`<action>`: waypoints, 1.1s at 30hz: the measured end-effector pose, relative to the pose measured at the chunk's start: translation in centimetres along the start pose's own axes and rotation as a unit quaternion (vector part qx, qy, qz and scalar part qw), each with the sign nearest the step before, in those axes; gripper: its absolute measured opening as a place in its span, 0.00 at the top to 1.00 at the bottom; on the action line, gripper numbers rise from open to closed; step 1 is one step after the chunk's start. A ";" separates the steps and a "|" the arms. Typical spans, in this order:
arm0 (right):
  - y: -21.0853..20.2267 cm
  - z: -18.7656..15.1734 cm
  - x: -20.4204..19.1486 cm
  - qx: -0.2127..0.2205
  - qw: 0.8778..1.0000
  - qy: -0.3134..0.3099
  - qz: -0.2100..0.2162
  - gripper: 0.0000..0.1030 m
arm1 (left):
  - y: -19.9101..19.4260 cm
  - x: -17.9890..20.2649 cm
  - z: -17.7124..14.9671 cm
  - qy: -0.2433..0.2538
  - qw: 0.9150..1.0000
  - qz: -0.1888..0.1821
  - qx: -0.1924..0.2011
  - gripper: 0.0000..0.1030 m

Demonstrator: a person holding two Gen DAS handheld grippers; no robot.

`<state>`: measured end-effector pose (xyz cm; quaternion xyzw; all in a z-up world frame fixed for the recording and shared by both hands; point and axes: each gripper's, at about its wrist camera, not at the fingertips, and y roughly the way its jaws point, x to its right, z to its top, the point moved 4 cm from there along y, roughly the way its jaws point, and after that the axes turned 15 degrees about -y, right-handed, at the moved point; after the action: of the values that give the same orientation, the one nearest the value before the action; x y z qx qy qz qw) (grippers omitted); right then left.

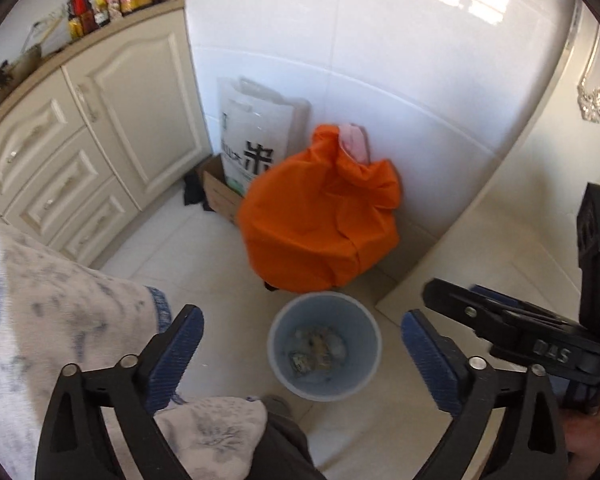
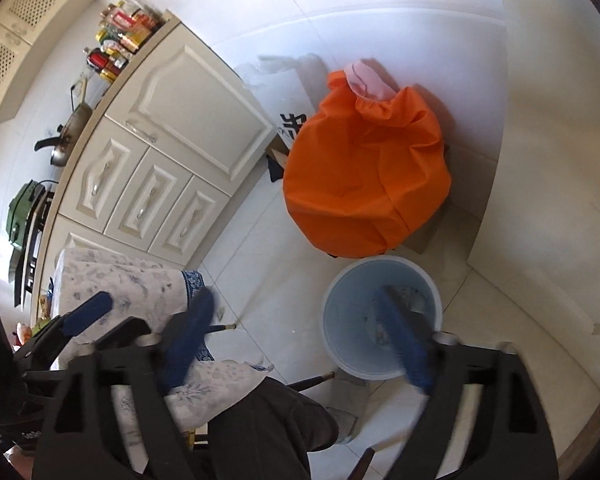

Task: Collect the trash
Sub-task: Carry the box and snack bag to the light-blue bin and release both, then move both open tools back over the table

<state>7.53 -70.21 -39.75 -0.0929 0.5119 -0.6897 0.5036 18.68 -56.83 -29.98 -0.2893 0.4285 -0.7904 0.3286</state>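
A pale blue waste bin stands on the tiled floor, with several crumpled scraps of trash at its bottom. My left gripper is open and empty, high above the bin, which shows between its blue pads. My right gripper is open and empty too; its right finger overlaps the bin in the right wrist view. The right gripper also shows at the right edge of the left wrist view, and the left gripper at the left of the right wrist view.
A large orange bag sits just behind the bin against the white wall, with a white printed sack and a cardboard box beside it. Cream cabinets run along the left. A cloth-covered table is near left.
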 end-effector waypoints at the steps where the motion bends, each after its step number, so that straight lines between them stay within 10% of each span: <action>1: -0.3 0.0 -0.2 0.002 1.000 0.001 -0.004 0.00 | -0.5 0.1 0.3 -0.003 1.000 0.003 0.008 0.02; 16: -7.8 2.6 -10.6 0.071 0.995 -0.075 0.004 0.00 | -15.9 -6.9 -2.9 -0.060 0.987 0.006 0.147 0.01; 33: -14.0 3.5 -30.9 0.144 0.955 -0.247 0.076 0.00 | -34.4 -20.9 -13.6 -0.174 0.939 0.055 0.293 0.01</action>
<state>16.07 -48.41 -14.95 -0.1474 0.2722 -0.6716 0.6732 12.12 -19.83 -10.15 -0.2888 0.1293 -0.7991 0.5113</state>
